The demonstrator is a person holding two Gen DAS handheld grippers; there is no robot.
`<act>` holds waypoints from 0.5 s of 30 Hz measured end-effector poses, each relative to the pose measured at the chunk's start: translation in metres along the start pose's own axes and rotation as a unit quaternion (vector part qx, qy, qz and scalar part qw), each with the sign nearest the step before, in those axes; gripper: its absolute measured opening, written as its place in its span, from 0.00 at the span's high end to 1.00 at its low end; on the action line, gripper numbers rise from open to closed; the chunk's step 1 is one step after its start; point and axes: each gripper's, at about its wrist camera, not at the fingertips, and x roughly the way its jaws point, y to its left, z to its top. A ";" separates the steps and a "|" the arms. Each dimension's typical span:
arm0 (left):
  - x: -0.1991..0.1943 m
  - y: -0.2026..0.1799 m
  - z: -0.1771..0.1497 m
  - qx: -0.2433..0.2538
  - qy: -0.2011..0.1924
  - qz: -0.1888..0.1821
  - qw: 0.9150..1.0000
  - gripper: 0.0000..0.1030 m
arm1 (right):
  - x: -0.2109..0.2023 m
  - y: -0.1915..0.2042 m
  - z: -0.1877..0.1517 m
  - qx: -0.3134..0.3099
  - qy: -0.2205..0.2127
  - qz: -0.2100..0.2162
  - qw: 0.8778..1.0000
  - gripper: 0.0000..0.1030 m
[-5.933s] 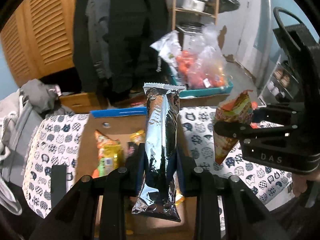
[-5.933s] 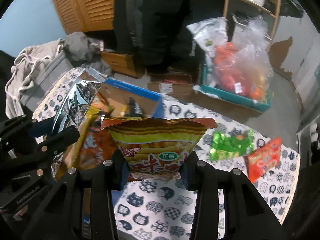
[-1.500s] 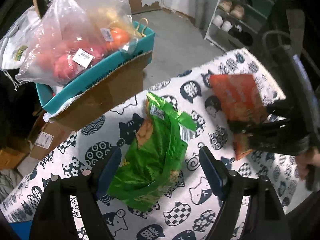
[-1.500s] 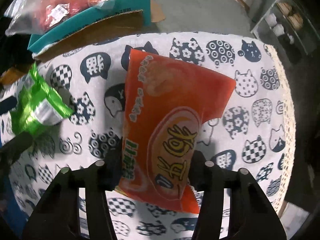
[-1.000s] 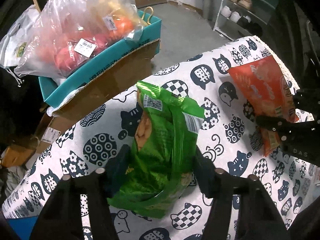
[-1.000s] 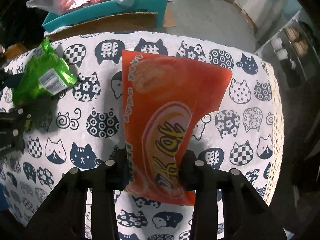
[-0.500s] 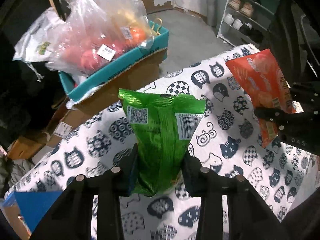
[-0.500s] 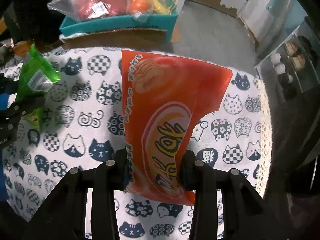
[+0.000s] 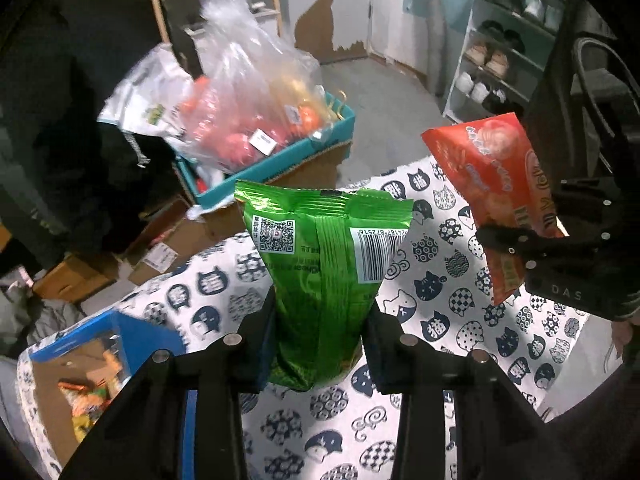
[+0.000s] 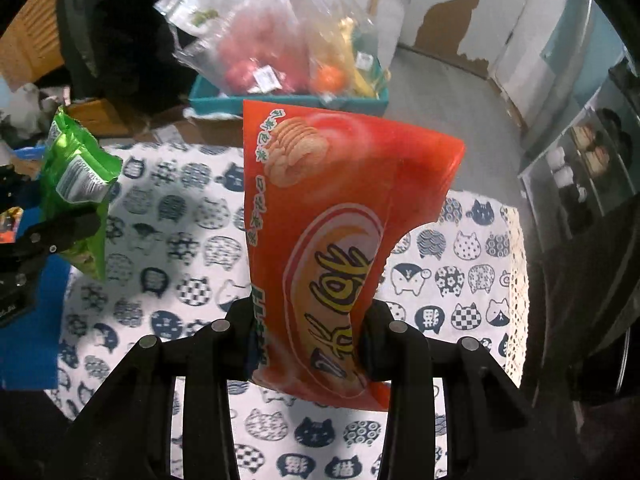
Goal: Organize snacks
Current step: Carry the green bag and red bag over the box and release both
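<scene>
left gripper [image 9: 320,336] clamps green bag [image 9: 326,280] | right gripper [image 10: 306,344] clamps red bag [image 10: 332,240] | both lifted, likely bound for box [image 9: 60,392], lower left

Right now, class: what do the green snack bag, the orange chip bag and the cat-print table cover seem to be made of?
Green snack bag: glossy plastic or foil film, judging by its sheen and crimped top seal. Orange chip bag: smooth shiny plastic film that catches glare. Cat-print table cover: probably matte woven cloth, with a lacy edge on its right side.

green snack bag [image 9: 325,280] clamped, hand-held gripper [image 9: 320,340]
</scene>
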 end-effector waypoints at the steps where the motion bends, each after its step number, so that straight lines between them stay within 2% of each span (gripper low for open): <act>1: -0.007 0.002 -0.002 -0.003 -0.005 0.002 1.000 0.64 | -0.003 0.001 0.000 -0.002 -0.003 0.002 1.000 0.65; 8: -0.051 0.020 -0.019 -0.029 -0.024 0.024 0.999 0.64 | -0.039 0.025 0.003 -0.012 -0.032 0.023 0.999 0.65; 15: -0.091 0.030 -0.040 -0.029 -0.052 0.051 0.997 0.64 | -0.067 0.059 0.012 -0.039 -0.059 0.046 0.996 0.65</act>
